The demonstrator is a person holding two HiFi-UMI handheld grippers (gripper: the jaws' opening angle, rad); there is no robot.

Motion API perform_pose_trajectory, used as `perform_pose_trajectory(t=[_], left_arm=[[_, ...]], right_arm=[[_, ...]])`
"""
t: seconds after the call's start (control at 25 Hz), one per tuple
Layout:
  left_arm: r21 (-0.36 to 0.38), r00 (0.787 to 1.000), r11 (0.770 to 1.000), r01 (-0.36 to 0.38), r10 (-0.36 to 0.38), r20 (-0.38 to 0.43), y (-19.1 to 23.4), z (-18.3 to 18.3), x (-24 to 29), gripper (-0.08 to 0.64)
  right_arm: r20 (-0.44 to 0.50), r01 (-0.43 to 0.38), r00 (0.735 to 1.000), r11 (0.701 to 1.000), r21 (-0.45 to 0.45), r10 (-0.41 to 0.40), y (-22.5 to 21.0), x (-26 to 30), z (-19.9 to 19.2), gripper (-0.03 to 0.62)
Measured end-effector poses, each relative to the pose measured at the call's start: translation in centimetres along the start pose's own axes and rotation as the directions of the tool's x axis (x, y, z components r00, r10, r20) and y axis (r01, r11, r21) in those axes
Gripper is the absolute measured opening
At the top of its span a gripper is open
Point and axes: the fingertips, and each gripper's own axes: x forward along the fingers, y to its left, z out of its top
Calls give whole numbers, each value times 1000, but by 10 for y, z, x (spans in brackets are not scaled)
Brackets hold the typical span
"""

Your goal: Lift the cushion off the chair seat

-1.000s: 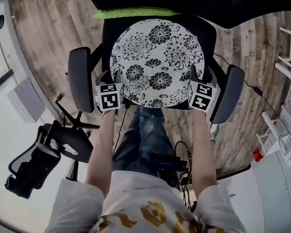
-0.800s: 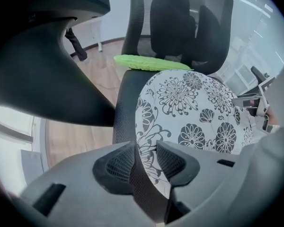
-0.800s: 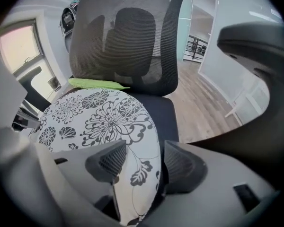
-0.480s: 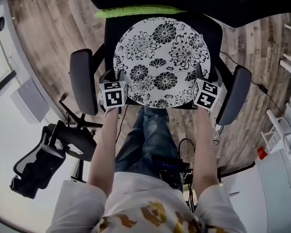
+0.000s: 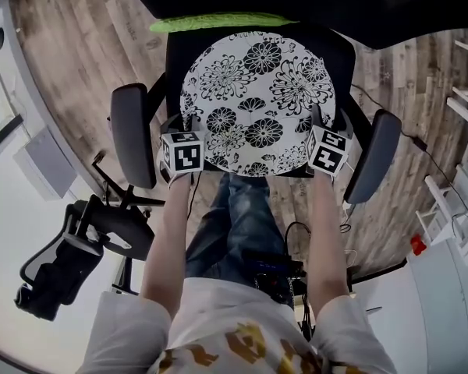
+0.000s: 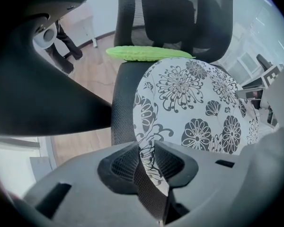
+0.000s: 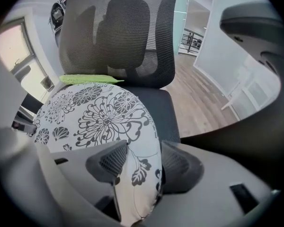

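Observation:
A round white cushion point(image 5: 253, 100) with black flowers lies on the black seat point(image 5: 337, 49) of an office chair. My left gripper point(image 5: 185, 123) points straight down at the cushion's front left edge. In the left gripper view its jaws point(image 6: 144, 162) are closing, and the pads pinch the cushion's point(image 6: 199, 103) thin rim. My right gripper point(image 5: 321, 123) stands at the front right edge. In the right gripper view its jaws point(image 7: 142, 162) are wide apart, with the thick rim of the cushion point(image 7: 99, 112) filling the gap between the pads.
A long green gourd-like thing point(image 5: 218, 22) lies at the back of the seat, behind the cushion. Black armrests point(image 5: 132, 135) point(image 5: 372, 156) flank both grippers closely. A second black chair point(image 5: 70, 248) stands at the lower left. White shelving point(image 5: 452, 209) and a floor cable are at the right.
Both grippers stay at the cushion's front corners. The right one has sunk a little over the rim. The cushion lies where it lay.

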Motion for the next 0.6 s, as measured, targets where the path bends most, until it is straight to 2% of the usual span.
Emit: perform_pose_trajectory(t=[0.12,0.32,0.48,0.6], left_arm=[[39,1000,999,24,-23,-13,-9,2,1,23],[71,1000,997,5,-4,-17,-9,3,3,20],[82,1000,997,17,-16,-19,-6,5,0,20],[105,1000,994,25,-23,-16,-6,6,-5,18]], right_arm=[[-14,-17,1000,1000,4,17,1,0,-1,212],[-59,-31,998,999,-27,29,2,2,-1,181],[-67,-19,998,996,-91,13,11,-2,4,37],[-67,-17,998,995,-102,10,13,-6,6,31]])
